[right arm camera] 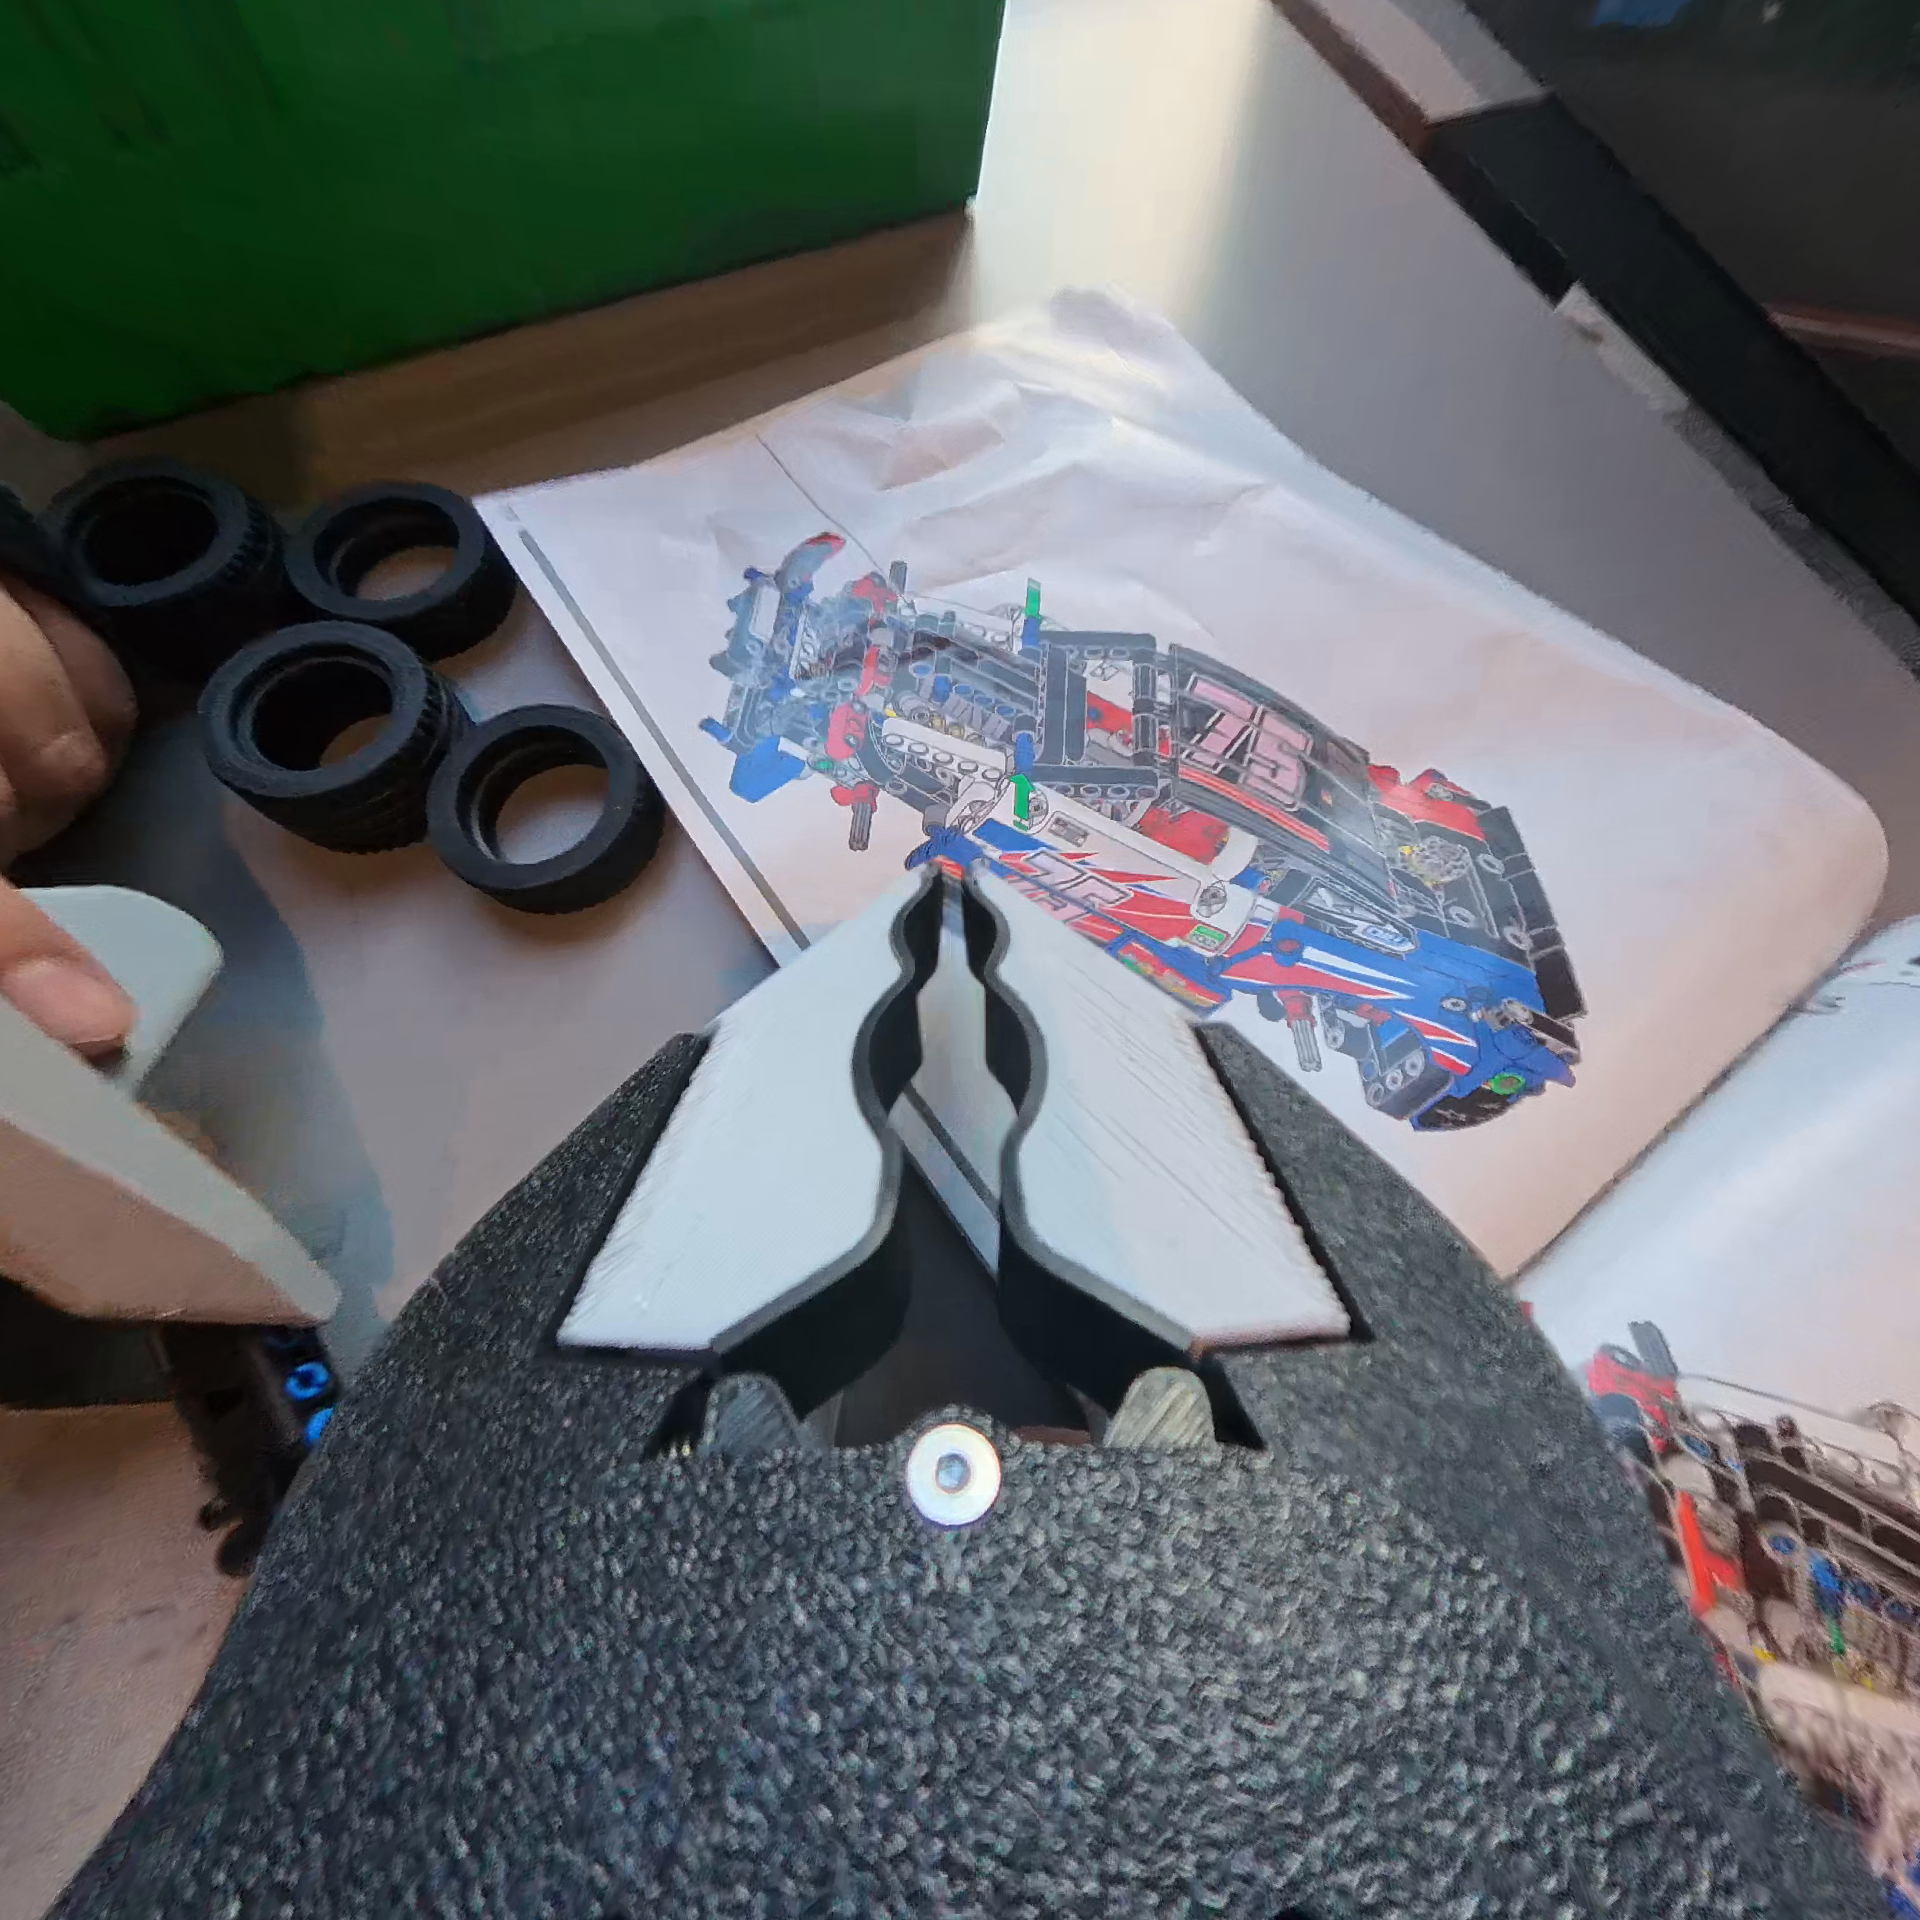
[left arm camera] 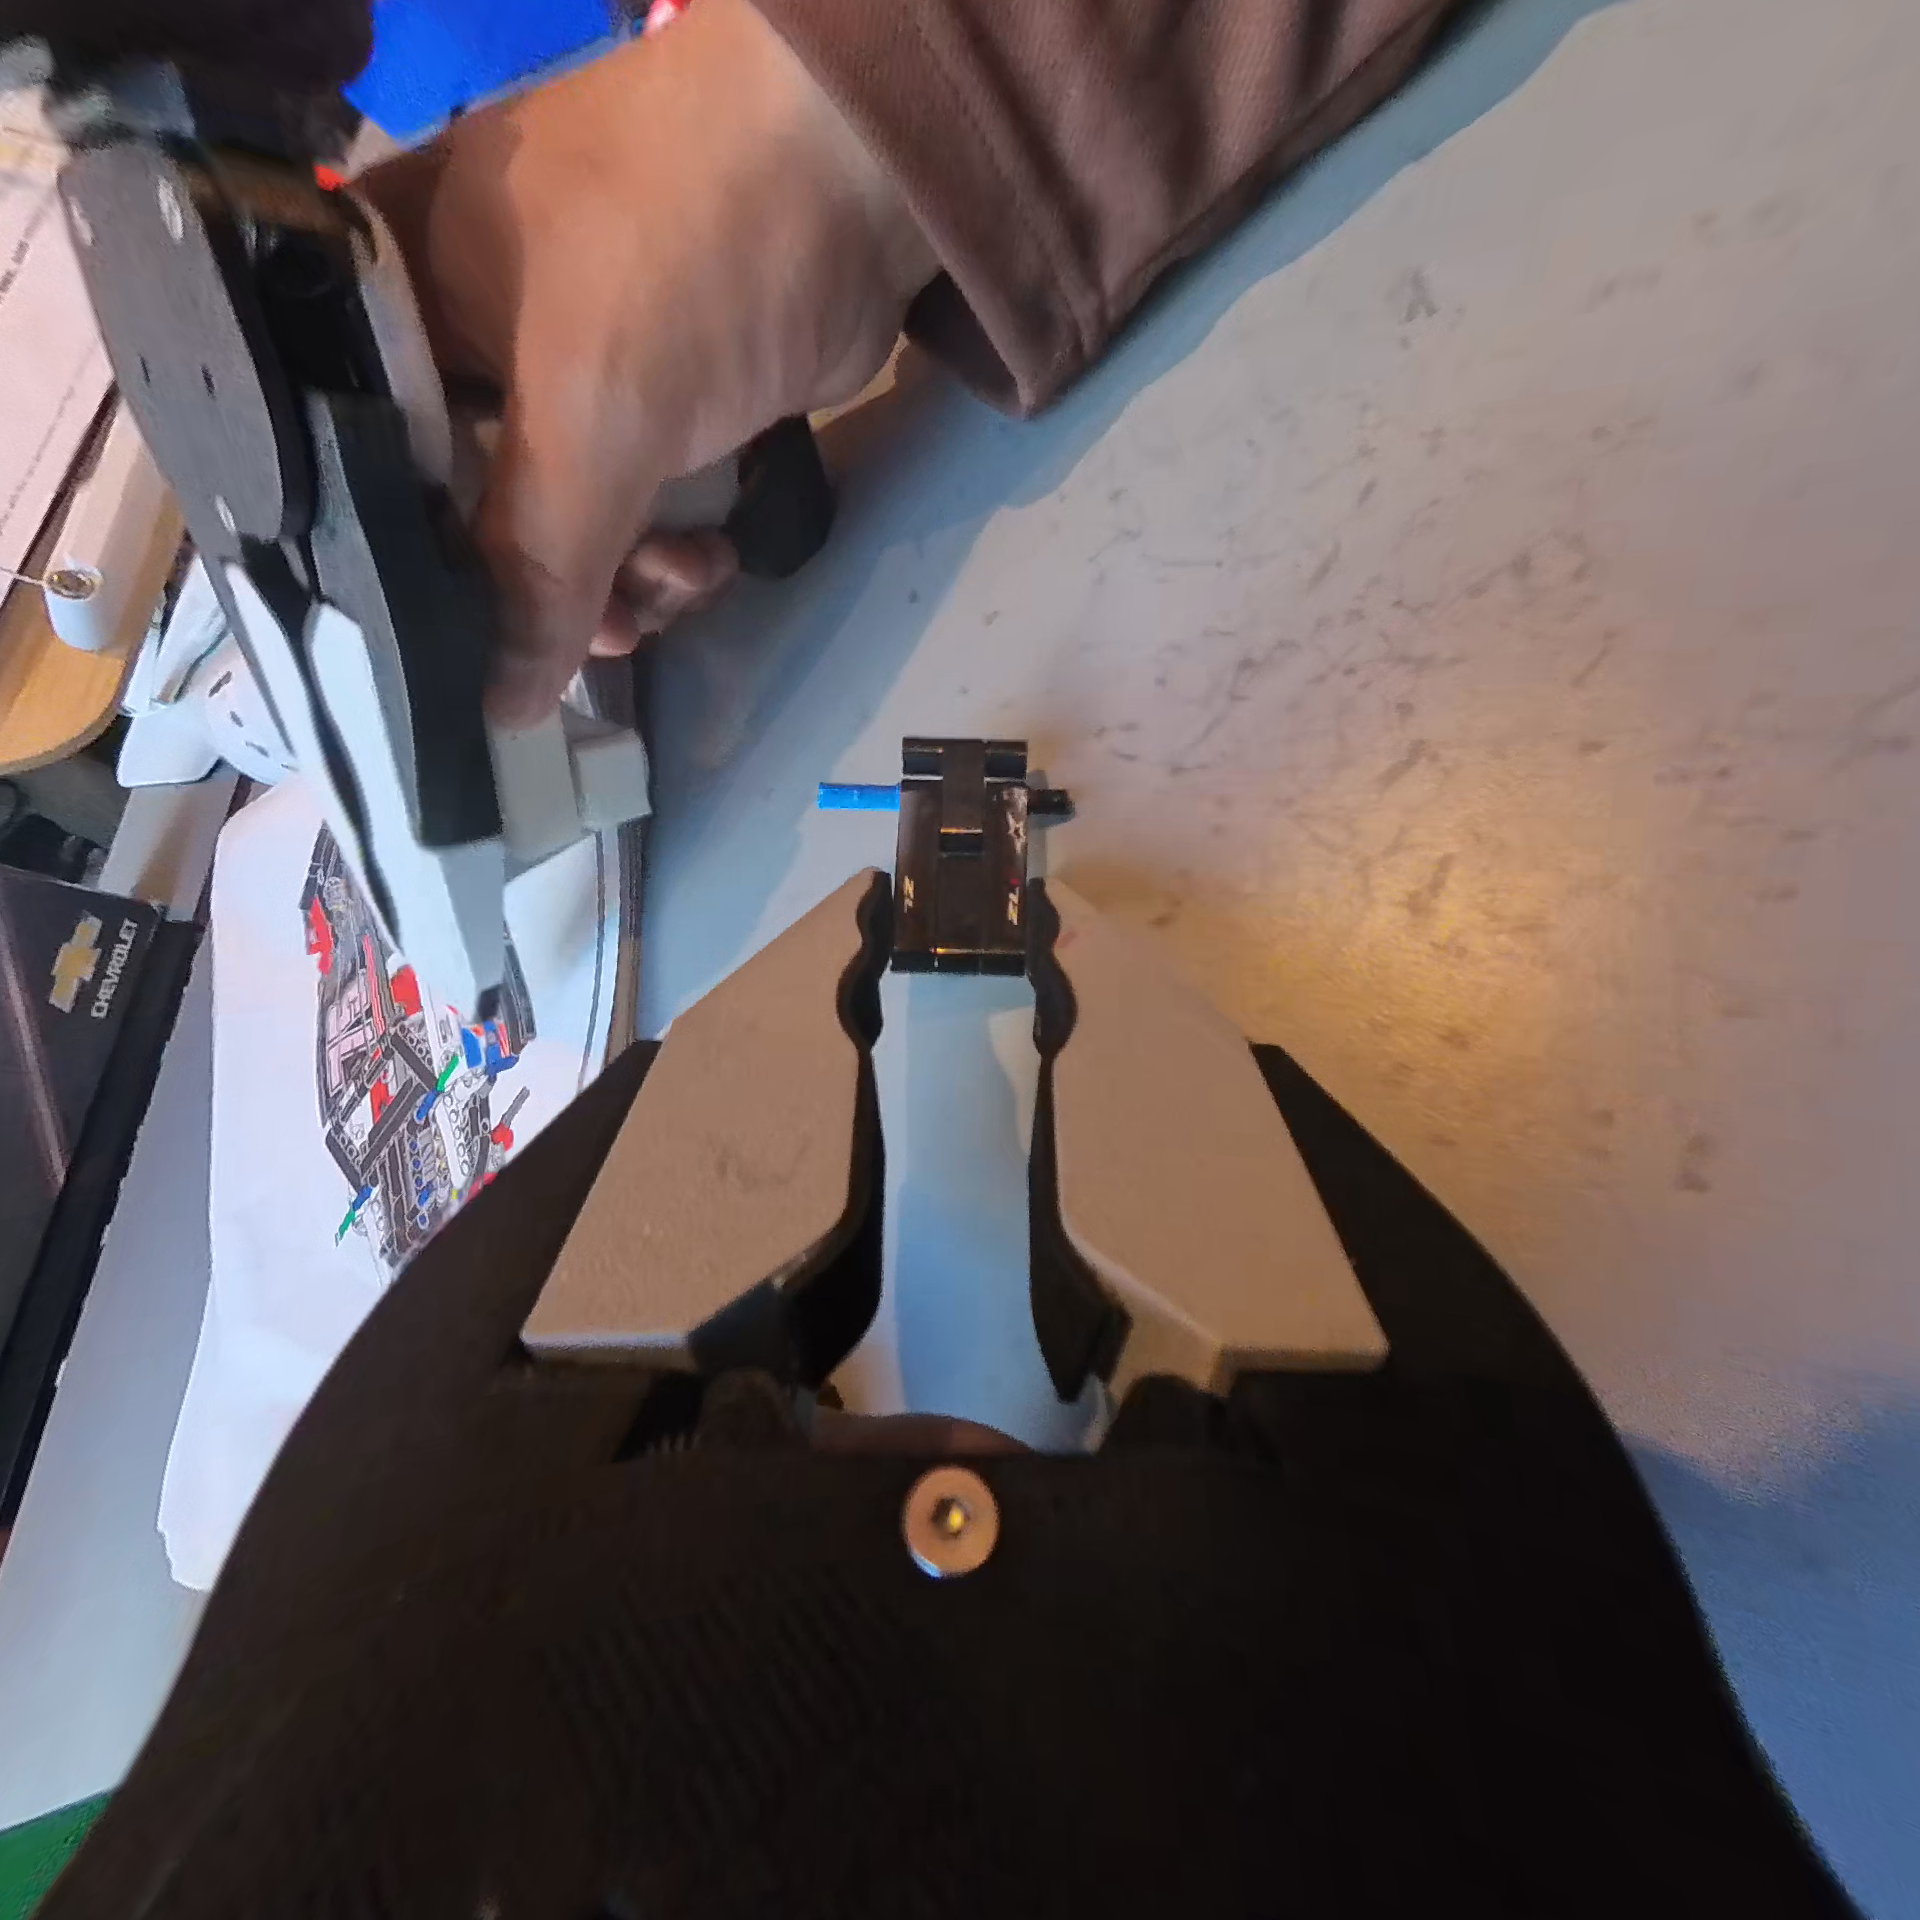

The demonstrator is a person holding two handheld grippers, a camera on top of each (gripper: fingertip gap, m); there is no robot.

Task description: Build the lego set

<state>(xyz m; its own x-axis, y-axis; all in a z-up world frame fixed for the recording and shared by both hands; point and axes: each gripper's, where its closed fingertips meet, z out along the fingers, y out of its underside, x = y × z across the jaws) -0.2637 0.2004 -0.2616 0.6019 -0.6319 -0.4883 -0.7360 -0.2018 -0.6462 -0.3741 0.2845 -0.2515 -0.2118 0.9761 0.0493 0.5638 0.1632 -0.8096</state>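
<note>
My left gripper (left arm camera: pixel 961 906) is shut on a small black lego assembly (left arm camera: pixel 961 842) and holds it just above the pale table (left arm camera: pixel 1455 623). A blue pin (left arm camera: pixel 857 796) sticks out of its left side and a short black pin (left arm camera: pixel 1055 800) out of its right. My right gripper (right arm camera: pixel 948 883) is shut and empty, its tips over the printed picture of the car on the instruction sheet (right arm camera: pixel 1195 499). In the left wrist view the right gripper (left arm camera: pixel 483 935) is held by a hand (left arm camera: pixel 644 312) at the upper left and points down at the sheet (left arm camera: pixel 260 987).
Several black tyres (right arm camera: pixel 322 727) lie left of the sheet. A green box (right arm camera: pixel 416 156) stands behind them. An open booklet (right arm camera: pixel 1766 1247) is at the right. A dark part with blue pins (right arm camera: pixel 281 1392) lies at the lower left. A black box (left arm camera: pixel 73 1039) stands left of the sheet. Some 15 cm of space lies between my two pairs of fingers.
</note>
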